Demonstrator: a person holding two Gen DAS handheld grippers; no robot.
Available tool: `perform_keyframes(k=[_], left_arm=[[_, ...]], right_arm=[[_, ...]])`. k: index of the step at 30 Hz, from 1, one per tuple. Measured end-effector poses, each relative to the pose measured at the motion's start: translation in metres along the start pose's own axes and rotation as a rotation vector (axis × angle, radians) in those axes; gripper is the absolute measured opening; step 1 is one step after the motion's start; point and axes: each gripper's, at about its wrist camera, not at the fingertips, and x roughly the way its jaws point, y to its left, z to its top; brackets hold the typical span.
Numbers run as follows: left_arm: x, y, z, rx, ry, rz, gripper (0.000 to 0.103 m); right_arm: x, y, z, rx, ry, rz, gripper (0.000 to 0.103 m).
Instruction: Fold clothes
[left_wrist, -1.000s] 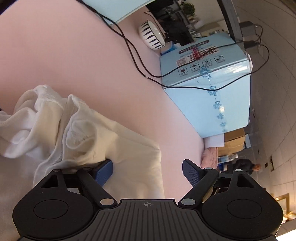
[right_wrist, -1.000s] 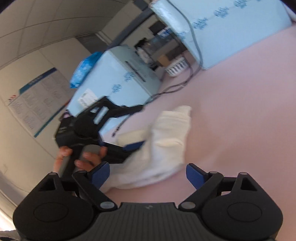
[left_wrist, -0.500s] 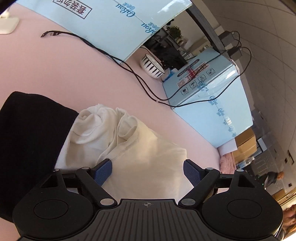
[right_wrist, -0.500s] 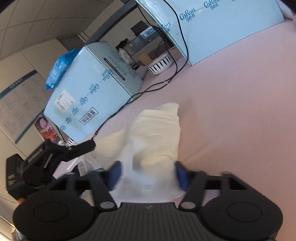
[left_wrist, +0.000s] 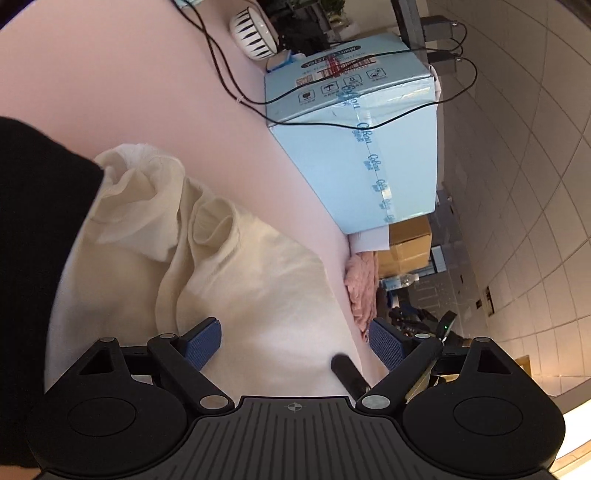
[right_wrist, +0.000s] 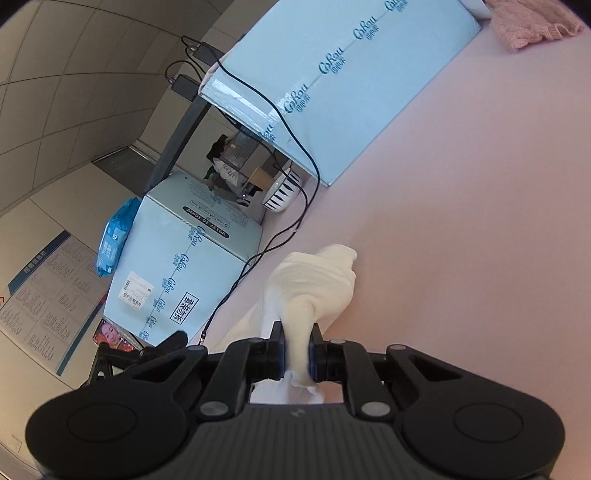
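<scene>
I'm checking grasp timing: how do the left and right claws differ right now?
The right claw is shut, blue pads pinching a bunched fold of the cream white cotton garment; the left claw is open, gripping nothing. The right lifts cloth off the pink table; the left hovers over the garment lying slack. Both are black with blue pads.

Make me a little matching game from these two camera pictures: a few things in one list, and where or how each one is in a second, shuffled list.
Things:
1. right gripper
2. left gripper
3. bowl
4. pink knit

States:
A. striped, beside a blue box
B. open over the white garment
C. bunched at the table's far edge
D. shut on a fold of the white garment

Pairs: 1-D, 2-B, 3-A, 4-C
</scene>
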Motion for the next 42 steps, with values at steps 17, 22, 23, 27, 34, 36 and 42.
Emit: perform_keyframes(k=[17,22,23,27,34,36,42], left_arm=[[-0.179,0.003,-0.016,0.054,-0.732,0.109,0.089],[-0.214,-0.007,-0.016,0.127,-0.712,0.129,0.089],[-0.207,-0.006,-0.012,0.135,-0.669,0.124,0.09],[-0.177,-0.005,0.0,0.164,-0.497,0.101,0.09],[-0.13,-0.023,0.026,0.272,-0.304,0.129,0.091],[-0.106,-0.002,0.044,0.128,-0.248,0.2,0.091],[-0.101,0.025,0.056,-0.02,-0.152,0.181,0.091]], right_arm=[[0.062,0.196,-0.123,-0.994,-0.059,0.256,0.025],[0.12,0.204,-0.165,-1.025,0.252,0.297,0.019],[0.128,0.204,-0.171,-1.022,0.298,0.293,0.019],[0.116,0.204,-0.169,-1.026,0.272,0.317,0.048],[0.055,0.196,-0.135,-1.007,0.156,0.292,0.08],[0.05,0.19,-0.119,-0.948,0.139,0.244,0.081],[0.08,0.18,-0.122,-0.92,0.261,0.193,0.081]])
